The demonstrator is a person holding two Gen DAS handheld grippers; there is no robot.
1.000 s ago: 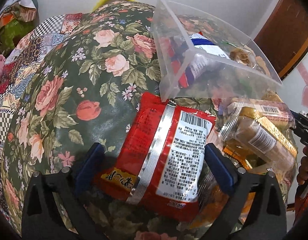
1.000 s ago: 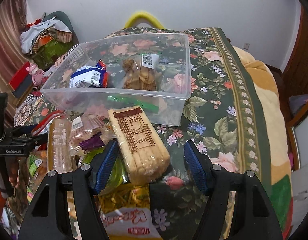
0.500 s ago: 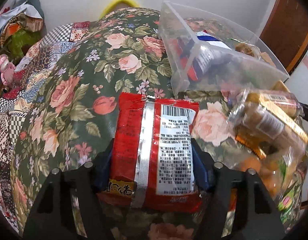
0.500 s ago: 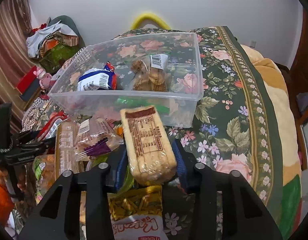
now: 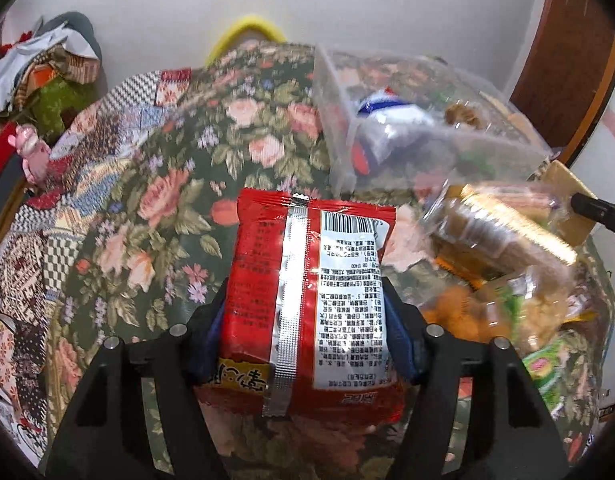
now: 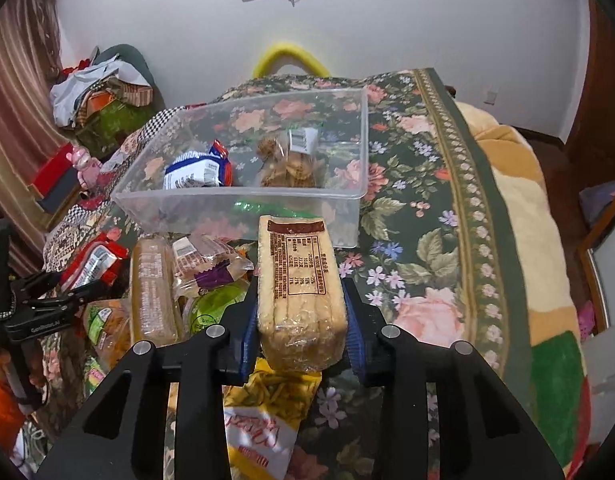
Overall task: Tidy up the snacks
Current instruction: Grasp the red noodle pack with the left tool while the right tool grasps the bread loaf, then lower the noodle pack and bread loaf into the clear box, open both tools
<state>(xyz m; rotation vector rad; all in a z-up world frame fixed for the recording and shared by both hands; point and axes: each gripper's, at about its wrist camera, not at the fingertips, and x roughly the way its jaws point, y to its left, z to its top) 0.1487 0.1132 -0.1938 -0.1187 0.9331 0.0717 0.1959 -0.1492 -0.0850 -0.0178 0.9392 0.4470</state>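
My left gripper is shut on a red snack packet and holds it above the floral cloth; it also shows in the right wrist view. My right gripper is shut on a tan wafer pack, lifted in front of the clear plastic bin. The bin holds a blue-white packet and a bag of brown cookies.
A pile of loose snacks lies left of the wafer pack: a long biscuit pack, a purple-label bag, a green bag, a yellow bag. The bed edge and an orange blanket are at right.
Both grippers closed on their packs and lifted them: the left on the red packet, the right on the wafer pack. Both views rose and tilted up.
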